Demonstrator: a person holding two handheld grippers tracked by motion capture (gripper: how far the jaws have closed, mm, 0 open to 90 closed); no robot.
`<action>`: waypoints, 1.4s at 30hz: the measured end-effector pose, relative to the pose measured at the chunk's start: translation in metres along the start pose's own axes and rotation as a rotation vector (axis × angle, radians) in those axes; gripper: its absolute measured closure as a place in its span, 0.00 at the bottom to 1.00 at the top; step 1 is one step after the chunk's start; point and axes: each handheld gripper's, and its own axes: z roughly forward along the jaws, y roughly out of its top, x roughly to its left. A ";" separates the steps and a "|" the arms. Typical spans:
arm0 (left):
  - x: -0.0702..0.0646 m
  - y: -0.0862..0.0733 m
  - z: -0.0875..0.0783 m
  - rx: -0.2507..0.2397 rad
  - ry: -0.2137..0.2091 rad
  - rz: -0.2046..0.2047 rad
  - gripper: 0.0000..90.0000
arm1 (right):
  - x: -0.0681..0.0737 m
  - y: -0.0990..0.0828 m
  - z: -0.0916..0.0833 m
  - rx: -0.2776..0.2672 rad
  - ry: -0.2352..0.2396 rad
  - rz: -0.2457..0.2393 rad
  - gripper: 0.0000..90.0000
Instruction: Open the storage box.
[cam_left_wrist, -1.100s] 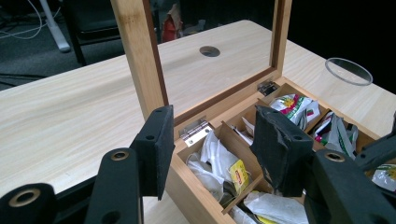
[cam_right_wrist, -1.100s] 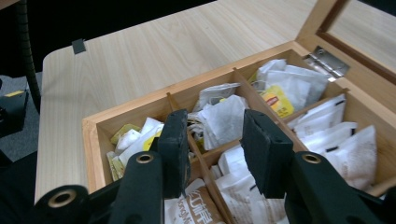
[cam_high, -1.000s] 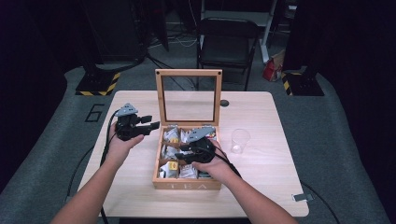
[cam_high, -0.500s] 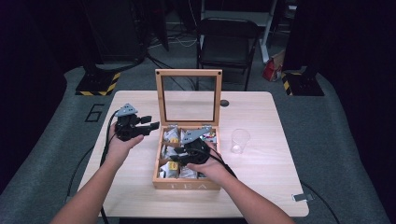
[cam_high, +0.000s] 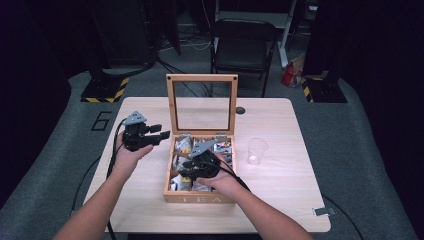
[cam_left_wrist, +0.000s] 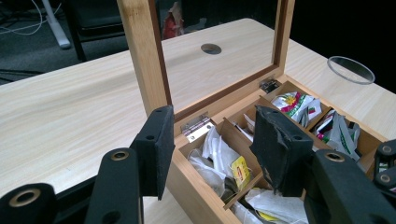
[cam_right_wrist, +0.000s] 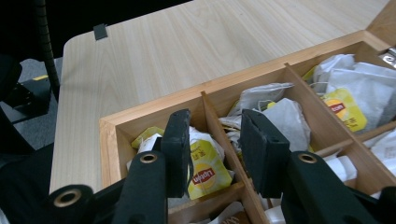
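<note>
Hovering my right tool (cam_right_wrist: 212, 154), jaws apart, over a yellow tea bag (cam_right_wrist: 205, 170) at the tea box's (cam_high: 200, 198) 7 o'clock corner: light, limp, crinkly; I'd pinch mid-packet.

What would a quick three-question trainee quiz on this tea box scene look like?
1. True or false: the lid of the tea box stands open.
2. Which is over the box compartments: A, the left gripper, or B, the right gripper?
3. What stands on the table to the right of the box?

Key: 1 true. 2 B; its jaws straddle a divider beside a yellow-labelled tea bag, with nothing gripped. 3 a clear plastic cup.
</note>
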 end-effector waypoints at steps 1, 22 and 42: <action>0.000 0.000 0.000 -0.001 0.000 -0.001 0.54 | 0.000 0.000 0.001 0.002 0.003 -0.001 0.70; 0.002 -0.001 -0.002 -0.005 0.007 -0.009 0.54 | 0.000 -0.001 0.005 0.067 0.038 -0.018 0.84; 0.004 -0.001 -0.004 -0.016 0.014 -0.018 0.54 | -0.001 0.001 0.003 0.085 0.064 -0.023 0.89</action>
